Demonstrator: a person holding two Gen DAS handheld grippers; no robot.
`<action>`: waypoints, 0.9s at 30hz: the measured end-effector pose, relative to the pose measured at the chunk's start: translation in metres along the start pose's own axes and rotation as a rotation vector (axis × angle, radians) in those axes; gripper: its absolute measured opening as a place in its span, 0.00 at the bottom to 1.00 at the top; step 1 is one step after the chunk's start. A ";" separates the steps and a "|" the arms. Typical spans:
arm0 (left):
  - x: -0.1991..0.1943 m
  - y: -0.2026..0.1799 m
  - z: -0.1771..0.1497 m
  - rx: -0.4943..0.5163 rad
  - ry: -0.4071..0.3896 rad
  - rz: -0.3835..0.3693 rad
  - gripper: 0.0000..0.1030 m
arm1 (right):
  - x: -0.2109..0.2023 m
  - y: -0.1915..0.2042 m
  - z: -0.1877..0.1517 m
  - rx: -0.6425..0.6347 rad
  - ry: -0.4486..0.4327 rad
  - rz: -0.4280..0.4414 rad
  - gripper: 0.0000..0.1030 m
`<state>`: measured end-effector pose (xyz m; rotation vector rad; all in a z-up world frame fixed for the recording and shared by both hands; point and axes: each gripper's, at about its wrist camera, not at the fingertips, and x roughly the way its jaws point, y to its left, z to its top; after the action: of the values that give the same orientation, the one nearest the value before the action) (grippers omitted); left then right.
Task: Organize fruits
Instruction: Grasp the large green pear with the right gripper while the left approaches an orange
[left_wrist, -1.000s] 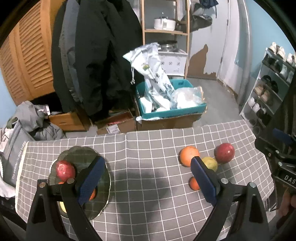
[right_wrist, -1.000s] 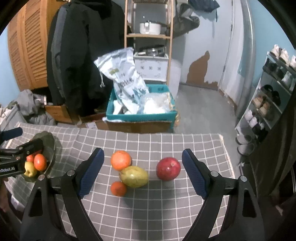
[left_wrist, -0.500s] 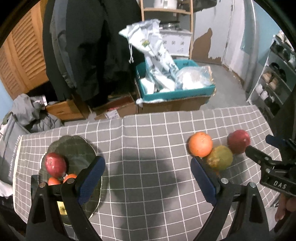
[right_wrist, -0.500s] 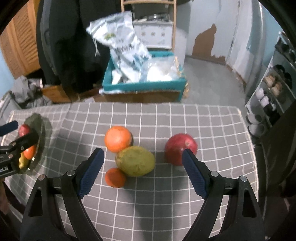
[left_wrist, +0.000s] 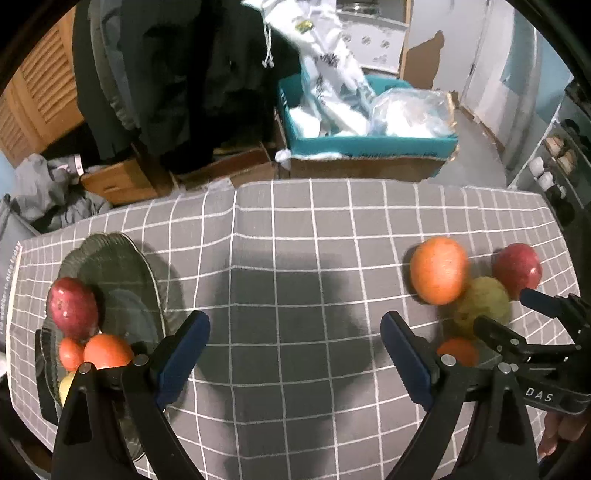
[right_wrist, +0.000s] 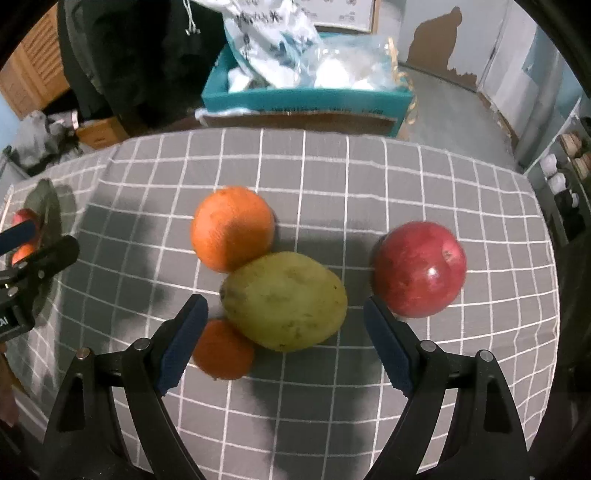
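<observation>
Hovering over the grey cloth with the white grid (right_wrist: 332, 173), the right gripper (right_wrist: 282, 332) points steeply down with its blue-padded jaws spread apart and nothing pressed between them. Just beyond the gap lies a yellow-green oval mango (right_wrist: 284, 301). A large round orange (right_wrist: 232, 229) touches the mango at its eleven o'clock, a small round tangerine (right_wrist: 221, 350) sits against it at seven o'clock, beside the gripper's left finger, and a shiny red apple (right_wrist: 419, 269) rests near it at three o'clock, a little apart.

From the left wrist view, the left gripper (left_wrist: 295, 352) is likewise wide open and empty, hanging above a bare stretch of cloth. At its nine o'clock sits a dark green scalloped glass plate (left_wrist: 110, 258) holding a dark red fruit (left_wrist: 72, 308), two small orange-red ones (left_wrist: 107, 352) and a pale yellow one mostly hidden behind the finger. A person's fingertips (left_wrist: 554, 435) show at the lower right edge.
</observation>
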<state>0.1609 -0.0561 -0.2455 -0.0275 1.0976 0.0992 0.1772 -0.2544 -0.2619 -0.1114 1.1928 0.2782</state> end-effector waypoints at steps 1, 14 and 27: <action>0.005 0.001 -0.001 -0.005 0.013 0.003 0.92 | 0.004 0.000 0.000 0.000 0.008 0.001 0.83; 0.027 -0.003 0.002 0.010 0.049 -0.002 0.92 | 0.047 -0.003 0.004 0.023 0.096 0.031 0.83; 0.026 -0.014 0.001 0.027 0.057 -0.040 0.92 | 0.020 -0.012 -0.004 0.068 0.023 0.030 0.81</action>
<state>0.1748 -0.0685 -0.2682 -0.0278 1.1547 0.0478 0.1836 -0.2637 -0.2822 -0.0375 1.2262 0.2627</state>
